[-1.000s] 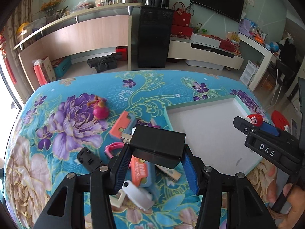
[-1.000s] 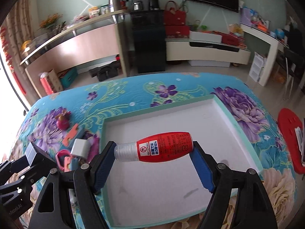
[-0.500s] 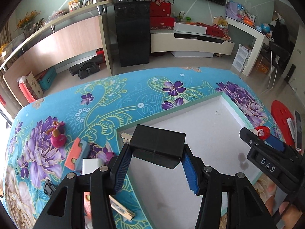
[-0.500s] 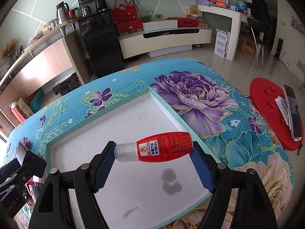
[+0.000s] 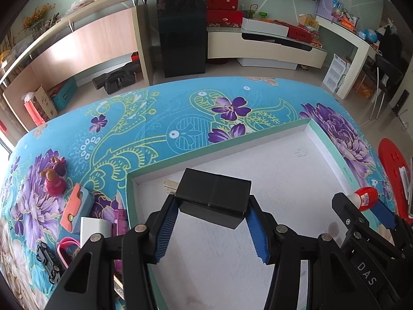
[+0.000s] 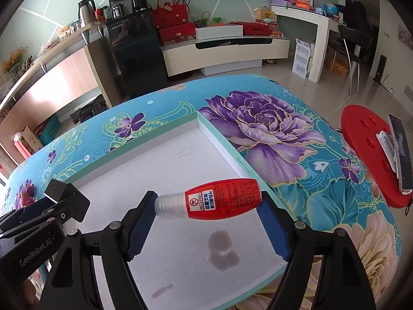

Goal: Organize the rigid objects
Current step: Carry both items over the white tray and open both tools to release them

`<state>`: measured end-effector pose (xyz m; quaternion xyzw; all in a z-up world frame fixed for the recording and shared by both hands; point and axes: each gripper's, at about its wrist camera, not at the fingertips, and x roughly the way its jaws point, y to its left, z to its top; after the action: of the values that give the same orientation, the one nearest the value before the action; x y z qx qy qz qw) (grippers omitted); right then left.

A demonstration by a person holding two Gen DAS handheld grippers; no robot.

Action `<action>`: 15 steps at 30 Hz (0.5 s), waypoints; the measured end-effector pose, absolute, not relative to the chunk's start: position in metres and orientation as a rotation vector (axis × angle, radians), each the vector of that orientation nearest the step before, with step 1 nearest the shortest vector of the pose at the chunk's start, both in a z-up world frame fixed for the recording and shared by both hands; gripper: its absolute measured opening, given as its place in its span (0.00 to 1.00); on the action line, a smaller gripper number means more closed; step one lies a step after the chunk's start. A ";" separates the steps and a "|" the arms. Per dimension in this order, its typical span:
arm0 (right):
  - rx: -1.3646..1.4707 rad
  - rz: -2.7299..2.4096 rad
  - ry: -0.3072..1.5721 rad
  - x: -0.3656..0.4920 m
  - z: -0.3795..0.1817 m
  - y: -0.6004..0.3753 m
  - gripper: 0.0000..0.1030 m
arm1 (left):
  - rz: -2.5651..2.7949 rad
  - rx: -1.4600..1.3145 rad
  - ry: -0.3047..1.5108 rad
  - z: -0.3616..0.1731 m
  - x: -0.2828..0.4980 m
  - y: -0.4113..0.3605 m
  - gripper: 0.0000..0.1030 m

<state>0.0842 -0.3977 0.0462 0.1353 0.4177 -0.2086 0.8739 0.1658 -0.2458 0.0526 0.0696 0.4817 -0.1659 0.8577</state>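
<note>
1. My left gripper is clamped on a matte black, box-shaped plastic power adapter; its ribbed blue pads press on the two short sides, and metal prongs stick out of the block's far left face.
2. My right gripper grips a small glossy red plastic bottle with a clear ribbed cap, held sideways end to end between the blue pads, cap to the left, white label with Japanese print facing me.
3. Both objects hang above the shallow white tray with a mint-green rim. Its floor is a finely textured white sheet with a few dark smudges. The adapter is over the near-left corner; the bottle is over the right side, close to the right rim.
4. The tray rests on a turquoise floral cloth with purple blooms.
5. Left of the tray lies a cluster: a pink round-bodied figurine, an orange and light-blue flat plastic piece, a white block, a pink ring-shaped piece and a small black toy car.
6. Compared with a second ago, the left gripper has carried the adapter from above that cluster to over the tray, and the right gripper has shifted the bottle from the tray's middle toward its right edge. Both grips are unchanged.
</note>
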 end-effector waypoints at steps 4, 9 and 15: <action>0.294 -0.429 0.874 0.083 0.045 -0.401 0.77 | -0.337 0.141 1.022 0.049 0.168 -0.248 0.55; 0.247 -0.434 0.883 0.084 0.047 -0.396 0.77 | -0.315 0.120 1.026 0.049 0.169 -0.243 0.67; 0.210 -0.414 0.891 0.087 0.048 -0.389 0.88 | -0.273 0.083 1.025 0.051 0.170 -0.229 0.80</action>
<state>0.0875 -0.3890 0.0478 0.1005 0.4271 -0.1986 0.8764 0.1699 -0.2292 0.0507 0.0395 0.4888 -0.1302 0.8617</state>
